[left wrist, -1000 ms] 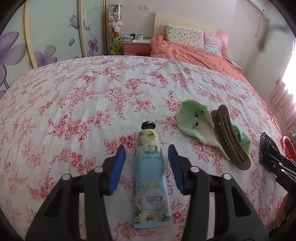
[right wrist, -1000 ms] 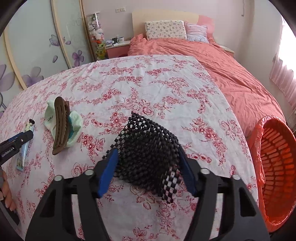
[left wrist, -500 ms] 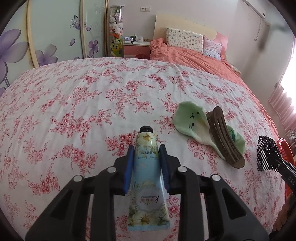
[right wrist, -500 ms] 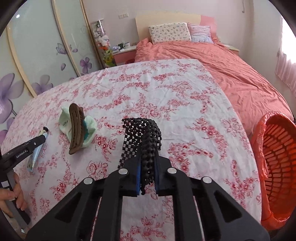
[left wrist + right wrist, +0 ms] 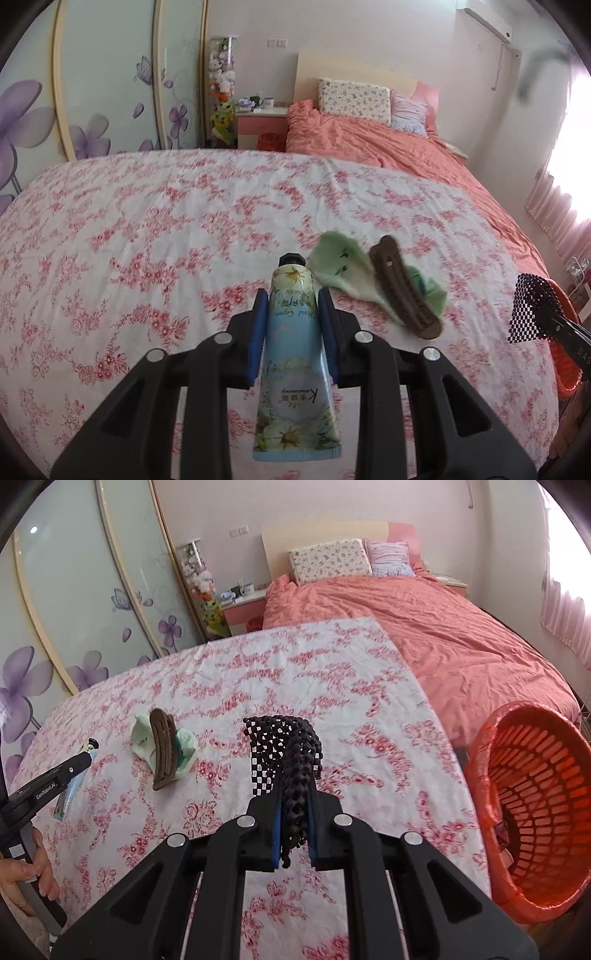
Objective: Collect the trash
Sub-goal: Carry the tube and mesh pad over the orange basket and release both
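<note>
My left gripper (image 5: 290, 306) is shut on a flowered hand-cream tube (image 5: 293, 354) with a black cap and holds it above the floral bedspread (image 5: 147, 229). My right gripper (image 5: 295, 805) is shut on a black mesh mat (image 5: 286, 753), folded and hanging between the pads, lifted off the bed. The mat also shows at the right edge of the left wrist view (image 5: 528, 306). An orange slotted basket (image 5: 535, 805) stands beside the bed, to the right of my right gripper. The left gripper and tube show at the left of the right wrist view (image 5: 74, 771).
A brown hair claw clip (image 5: 404, 291) lies on a pale green sock (image 5: 343, 266) just right of the tube; both also show in the right wrist view (image 5: 162, 749). An orange duvet (image 5: 424, 627) and pillows lie beyond. Sliding wardrobe doors (image 5: 92, 92) stand on the left.
Both grippers closed, the left on the tube and the right on the mesh mat. Both then lifted their loads off the bedspread, and the right turned towards the basket.
</note>
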### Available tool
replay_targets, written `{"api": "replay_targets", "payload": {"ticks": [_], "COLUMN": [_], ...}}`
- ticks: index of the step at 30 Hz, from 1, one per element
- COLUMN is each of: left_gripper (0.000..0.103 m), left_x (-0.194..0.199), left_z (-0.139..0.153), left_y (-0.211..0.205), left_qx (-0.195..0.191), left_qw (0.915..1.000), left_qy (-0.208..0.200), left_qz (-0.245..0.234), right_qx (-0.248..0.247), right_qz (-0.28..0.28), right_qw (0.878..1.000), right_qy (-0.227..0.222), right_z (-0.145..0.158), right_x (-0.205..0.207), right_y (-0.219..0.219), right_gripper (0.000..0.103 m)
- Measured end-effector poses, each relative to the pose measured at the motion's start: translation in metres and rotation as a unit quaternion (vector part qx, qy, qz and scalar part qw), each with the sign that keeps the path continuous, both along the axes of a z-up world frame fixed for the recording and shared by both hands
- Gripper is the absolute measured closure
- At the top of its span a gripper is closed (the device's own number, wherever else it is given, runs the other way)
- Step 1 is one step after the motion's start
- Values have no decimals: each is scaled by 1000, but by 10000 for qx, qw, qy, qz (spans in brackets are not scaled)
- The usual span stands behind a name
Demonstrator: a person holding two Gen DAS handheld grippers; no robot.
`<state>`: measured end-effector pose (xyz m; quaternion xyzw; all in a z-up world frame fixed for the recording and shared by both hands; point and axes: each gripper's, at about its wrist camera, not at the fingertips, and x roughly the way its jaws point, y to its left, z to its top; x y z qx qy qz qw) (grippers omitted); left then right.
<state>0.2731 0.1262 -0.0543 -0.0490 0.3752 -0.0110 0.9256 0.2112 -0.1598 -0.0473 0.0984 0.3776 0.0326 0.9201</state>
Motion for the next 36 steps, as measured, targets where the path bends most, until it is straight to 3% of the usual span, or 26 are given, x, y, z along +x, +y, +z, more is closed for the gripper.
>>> {"api": "replay_targets", "payload": {"ticks": [8,14,26,36], "left_gripper": [75,75,75,75], "left_x": [-21,-34,-54,-50], "left_z": [44,65,84,62], "left_y": [-49,-105,-251,-368], "left_qx": [-149,-388,-828,-953], "left_qw": [9974,9903,9565,9276], "left_qy": [-406,-574,-736,-491], "left_qz": [-576,-1207,-2699,-3578], "right_qx": [220,300,369,683], "right_qz": [-278,-633,-1750,-2305], "right_qw": [9985,9953,9788,9671], "right_qy": [-415,-671,-995,-828], "right_z": [29,46,56,28], "right_x": [-27,-51,-89,-91], "right_y": [-31,-64,-160,-228], "right_gripper": [92,92,92,92]}}
